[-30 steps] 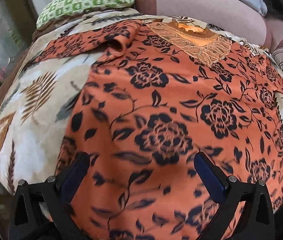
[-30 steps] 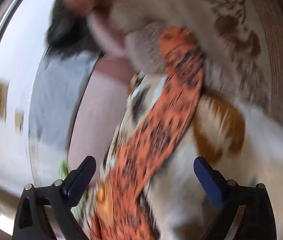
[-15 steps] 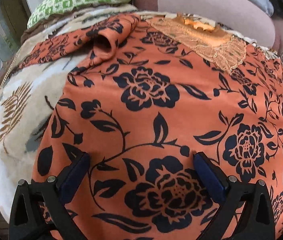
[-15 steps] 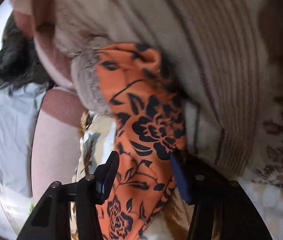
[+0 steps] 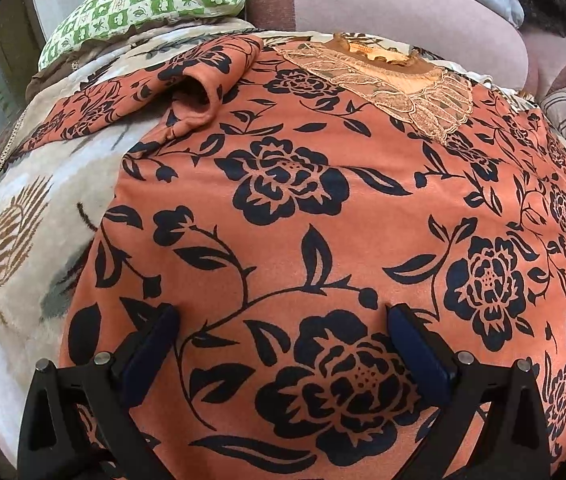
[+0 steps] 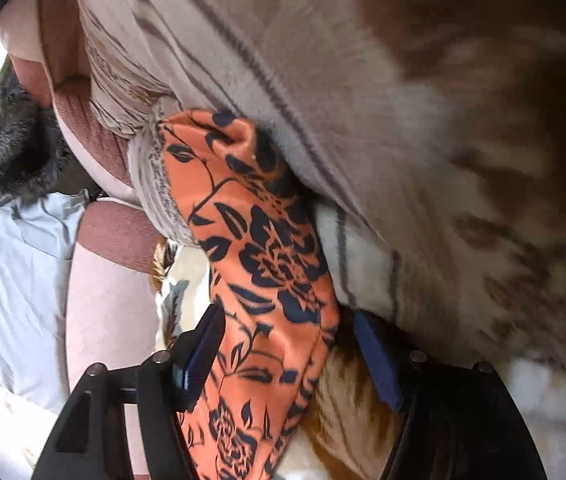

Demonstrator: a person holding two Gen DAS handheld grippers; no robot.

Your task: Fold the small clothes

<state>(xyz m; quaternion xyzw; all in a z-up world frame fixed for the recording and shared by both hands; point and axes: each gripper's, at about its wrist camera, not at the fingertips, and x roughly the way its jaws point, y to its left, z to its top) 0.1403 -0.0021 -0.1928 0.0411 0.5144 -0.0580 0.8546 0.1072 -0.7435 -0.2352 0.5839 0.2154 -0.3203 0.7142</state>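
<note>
Both tools (image 5: 281,330) (image 6: 289,340): black frames, silver screws, dark blue fingers (image 5: 151,354).

My left camera looks steeply down, very close over the orange flowered top (image 5: 283,208) spread on the blanket (image 5: 23,240), facing the pillow (image 5: 143,0) at the far edge. My right camera looks down along one sleeve (image 6: 267,280), very close. Both see that top.

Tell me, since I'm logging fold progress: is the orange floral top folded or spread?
Mostly spread: the orange floral top lies flat, front and lace collar showing; one sleeve rumpled.
</note>
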